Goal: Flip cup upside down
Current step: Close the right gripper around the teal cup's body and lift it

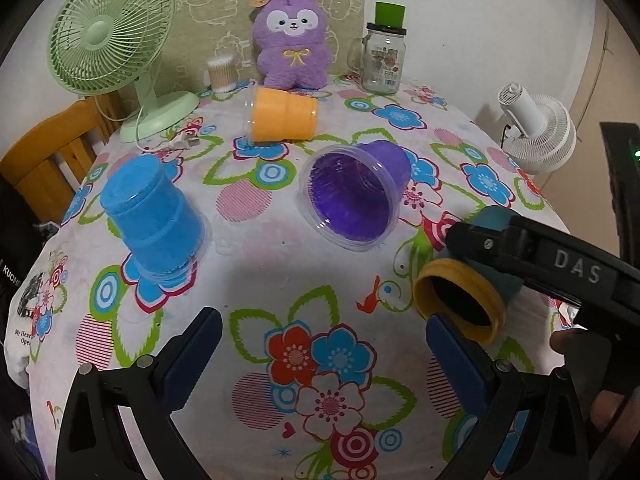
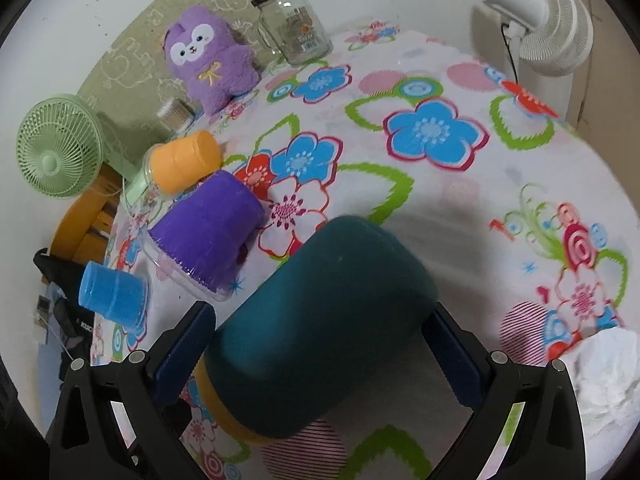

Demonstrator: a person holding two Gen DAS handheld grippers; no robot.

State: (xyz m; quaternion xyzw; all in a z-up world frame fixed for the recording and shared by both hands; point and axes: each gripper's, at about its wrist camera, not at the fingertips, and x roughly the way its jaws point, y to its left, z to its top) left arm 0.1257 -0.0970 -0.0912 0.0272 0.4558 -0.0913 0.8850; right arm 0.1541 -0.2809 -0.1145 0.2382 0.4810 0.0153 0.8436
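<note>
A dark teal cup with a yellow rim (image 2: 320, 320) is held between the fingers of my right gripper (image 2: 320, 344), tilted on its side with its base pointing away and its rim toward the camera. In the left wrist view the same cup (image 1: 460, 300) shows its dark opening at the right, gripped by the right gripper (image 1: 480, 276). My left gripper (image 1: 320, 348) is open and empty over the flowered tablecloth (image 1: 320, 360), its right finger close to the cup's rim.
A purple cup (image 1: 356, 192) and an orange cup (image 1: 280, 120) lie on their sides; a blue cup (image 1: 152, 220) stands upside down. At the back are a green fan (image 1: 108, 36), purple plush (image 1: 294, 40), glass jar (image 1: 382, 56), cotton swab jar (image 1: 221, 74) and white fan (image 1: 536, 128).
</note>
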